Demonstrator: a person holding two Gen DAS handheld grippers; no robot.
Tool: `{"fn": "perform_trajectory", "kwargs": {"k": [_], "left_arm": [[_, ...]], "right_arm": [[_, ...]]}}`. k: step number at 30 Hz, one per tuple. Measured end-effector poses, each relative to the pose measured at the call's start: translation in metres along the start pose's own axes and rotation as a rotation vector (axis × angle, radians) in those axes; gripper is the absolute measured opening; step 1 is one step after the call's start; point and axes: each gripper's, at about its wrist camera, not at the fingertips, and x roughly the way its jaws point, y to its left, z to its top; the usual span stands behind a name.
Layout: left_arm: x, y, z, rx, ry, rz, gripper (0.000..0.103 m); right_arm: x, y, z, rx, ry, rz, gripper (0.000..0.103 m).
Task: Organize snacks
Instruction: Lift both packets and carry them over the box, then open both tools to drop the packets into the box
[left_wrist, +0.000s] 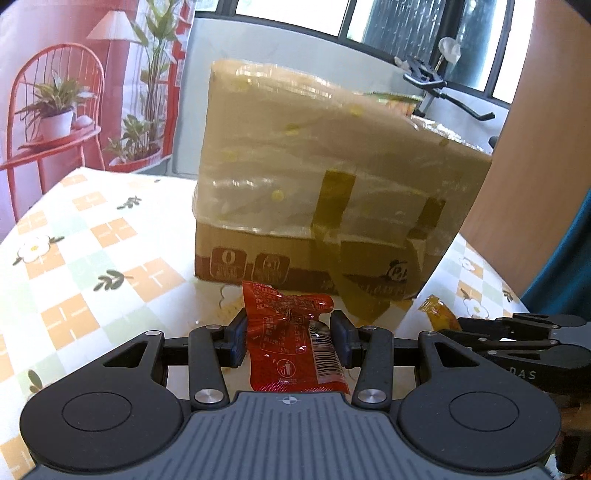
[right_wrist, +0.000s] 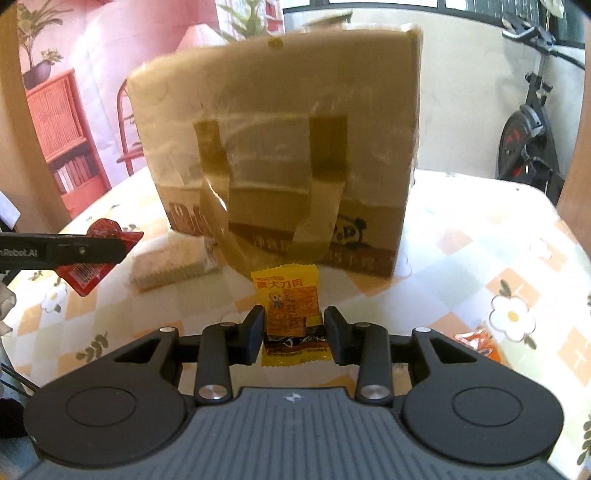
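My left gripper (left_wrist: 288, 325) is shut on a red snack packet (left_wrist: 291, 347), which stands upright between the pads just above the table. A taped cardboard box (left_wrist: 332, 166) stands directly behind it. My right gripper (right_wrist: 294, 321) is shut on a yellow snack packet (right_wrist: 286, 291) in front of the same box (right_wrist: 280, 110). In the right wrist view the left gripper (right_wrist: 74, 251) shows at the left edge with the red packet (right_wrist: 107, 230). In the left wrist view the right gripper (left_wrist: 517, 339) and the yellow packet (left_wrist: 439, 314) show at the right.
A beige wafer packet (right_wrist: 170, 267) lies on the flowered tablecloth (right_wrist: 461, 258) by the box's left corner. An orange packet (right_wrist: 476, 341) lies to the right. An exercise bike (right_wrist: 528, 140) stands beyond the table. A wooden panel (left_wrist: 535, 129) rises at the right.
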Motion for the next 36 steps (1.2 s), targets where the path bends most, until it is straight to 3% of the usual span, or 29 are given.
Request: {"fn": "perform_trajectory", "kwargs": {"k": [14, 27, 36], "left_arm": [[-0.022, -0.001, 0.028, 0.019, -0.094, -0.025, 0.048], [-0.049, -0.01, 0.083, 0.071, -0.27, -0.021, 0.048], [-0.025, -0.011, 0.132, 0.072, -0.303, -0.02, 0.048]], "right_arm": [[-0.046, 0.021, 0.035, -0.056, -0.148, 0.039, 0.037], [-0.081, 0.015, 0.09, -0.096, -0.327, 0.029, 0.037], [-0.069, 0.005, 0.138, -0.11, -0.395, 0.008, 0.037]]}}
